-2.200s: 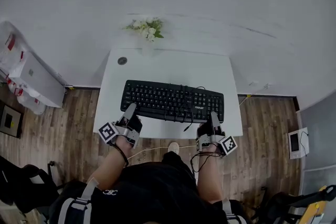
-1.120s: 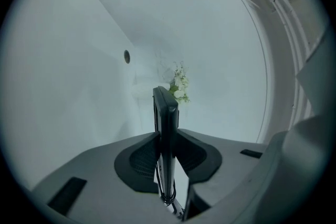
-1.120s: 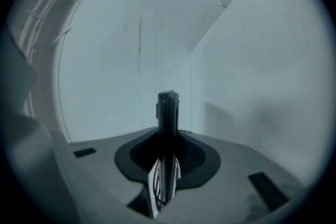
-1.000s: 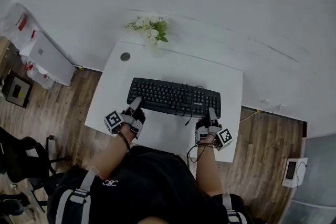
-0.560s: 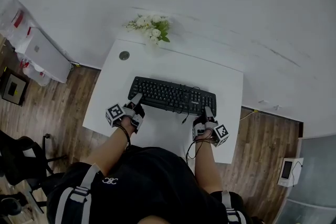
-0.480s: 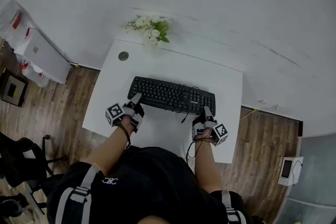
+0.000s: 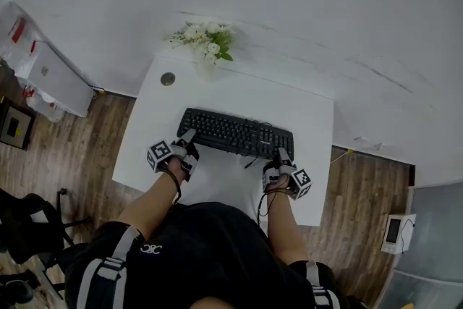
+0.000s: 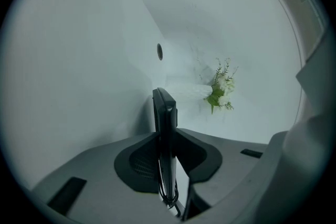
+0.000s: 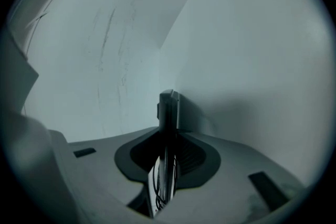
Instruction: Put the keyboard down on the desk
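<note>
White wall and wood floor frame a white desk [image 7: 304, 119], which spreads beneath and ahead of both pairs of jaws. Across its middle, spanning from one pair to the other, lies the black keyboard [image 7: 235, 134], low over the desktop; whether it touches the surface cannot be told. Its cable dangles from the near edge between the two grippers.

The left gripper [image 7: 187, 137] has its jaws nearly together, clamped on the keyboard's left end; in the left gripper view that thin black edge [image 8: 165, 123] stands pinched between the dark pads [image 8: 142, 162]. The right gripper [image 7: 281, 154] does the same at the right end, jaws narrowly apart and pressing on the slim edge [image 9: 168, 110] between them.

Beyond the left jaws, at the desk's far edge, sit white flowers [image 7: 204, 40], with a round grommet hole [image 7: 168, 79] further out to the left of them.

Two seconds ago the keyboard hung at the desk's near edge with both grippers off the desktop; it now sits further in, and both grips are unchanged.
</note>
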The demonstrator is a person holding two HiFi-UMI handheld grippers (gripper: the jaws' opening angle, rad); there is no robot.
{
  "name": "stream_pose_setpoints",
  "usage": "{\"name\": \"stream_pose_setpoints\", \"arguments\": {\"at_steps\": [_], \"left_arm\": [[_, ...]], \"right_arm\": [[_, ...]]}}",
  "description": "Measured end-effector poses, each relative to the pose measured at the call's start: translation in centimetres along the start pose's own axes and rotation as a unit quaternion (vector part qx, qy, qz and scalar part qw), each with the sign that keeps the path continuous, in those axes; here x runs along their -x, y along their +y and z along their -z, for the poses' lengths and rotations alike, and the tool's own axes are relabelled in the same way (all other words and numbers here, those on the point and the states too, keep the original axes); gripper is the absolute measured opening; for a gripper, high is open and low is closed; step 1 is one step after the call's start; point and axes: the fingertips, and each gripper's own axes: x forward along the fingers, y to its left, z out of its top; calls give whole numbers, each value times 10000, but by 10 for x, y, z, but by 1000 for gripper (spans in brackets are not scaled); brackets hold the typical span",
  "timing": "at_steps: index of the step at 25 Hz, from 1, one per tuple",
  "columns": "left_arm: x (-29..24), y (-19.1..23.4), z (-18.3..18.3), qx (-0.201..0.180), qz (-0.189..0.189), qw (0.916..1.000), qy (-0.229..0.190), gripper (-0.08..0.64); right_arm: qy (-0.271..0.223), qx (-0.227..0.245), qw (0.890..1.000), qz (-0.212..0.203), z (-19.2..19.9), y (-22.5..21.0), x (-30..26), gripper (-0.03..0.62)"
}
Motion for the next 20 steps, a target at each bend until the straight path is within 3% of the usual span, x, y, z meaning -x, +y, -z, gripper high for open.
{"name": "stream_pose_setpoints", "arguments": {"at_steps": [4, 13, 16, 20], "left_arm": [[-1, 8, 1, 139, -205, 9997, 20, 78], [6, 38, 4, 402, -1200, 9920, -22, 118], [9, 45, 7, 363, -1540, 9874, 27, 153], [16, 54, 12, 307, -1910, 9811, 93, 189]], "right_arm": [[14, 41, 9998, 192, 1, -3, -1, 75], [55, 410, 9952, 891, 1, -13, 1, 110], [183, 835, 9859, 1439, 1, -24, 5, 153], [372, 1630, 9633, 2100, 1, -29, 9, 231]]}}
